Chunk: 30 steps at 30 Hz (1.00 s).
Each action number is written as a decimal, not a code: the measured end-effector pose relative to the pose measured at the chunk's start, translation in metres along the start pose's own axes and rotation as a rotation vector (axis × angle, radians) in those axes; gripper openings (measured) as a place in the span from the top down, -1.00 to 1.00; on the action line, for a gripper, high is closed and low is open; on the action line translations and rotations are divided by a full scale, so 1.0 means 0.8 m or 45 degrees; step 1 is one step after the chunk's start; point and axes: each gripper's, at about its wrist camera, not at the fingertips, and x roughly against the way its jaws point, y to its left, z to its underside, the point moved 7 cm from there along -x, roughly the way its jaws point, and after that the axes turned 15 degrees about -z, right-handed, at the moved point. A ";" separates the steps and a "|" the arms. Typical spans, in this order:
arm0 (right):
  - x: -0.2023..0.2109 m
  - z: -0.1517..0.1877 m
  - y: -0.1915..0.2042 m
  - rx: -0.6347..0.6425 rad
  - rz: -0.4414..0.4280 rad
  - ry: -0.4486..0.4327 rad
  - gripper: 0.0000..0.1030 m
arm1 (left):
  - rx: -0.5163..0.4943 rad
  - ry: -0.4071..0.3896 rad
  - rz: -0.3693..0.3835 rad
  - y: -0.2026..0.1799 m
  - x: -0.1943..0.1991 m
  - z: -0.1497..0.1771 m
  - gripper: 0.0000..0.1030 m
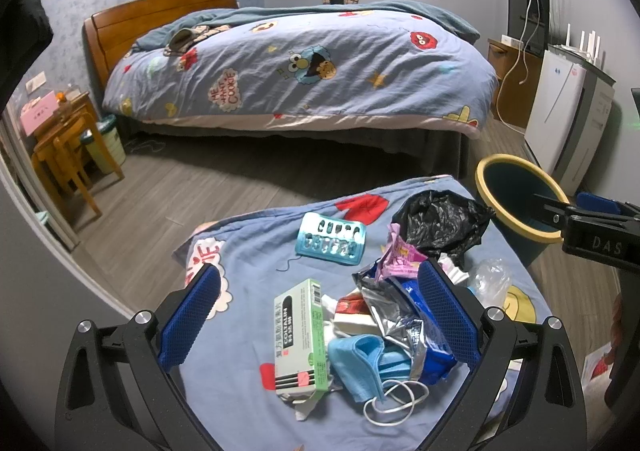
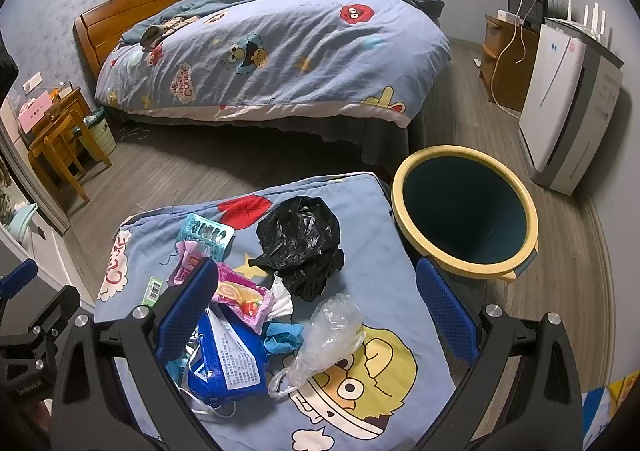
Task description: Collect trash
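Left wrist view: left gripper jaws spread over trash. Right gripper spread too. Wrappers light, crinkly; pinch a fold.

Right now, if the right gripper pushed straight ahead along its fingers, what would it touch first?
Probably the clear plastic bag, which lies between the open fingers of the right gripper; the crumpled black bag is beyond it. Depth is uncertain.

Trash pile lies on the cloth-covered surface; bin right, bed behind.
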 end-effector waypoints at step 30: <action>-0.023 -0.034 -0.030 -0.100 0.012 0.025 -0.89 | -0.075 0.009 0.024 -0.032 -0.034 0.000 -0.90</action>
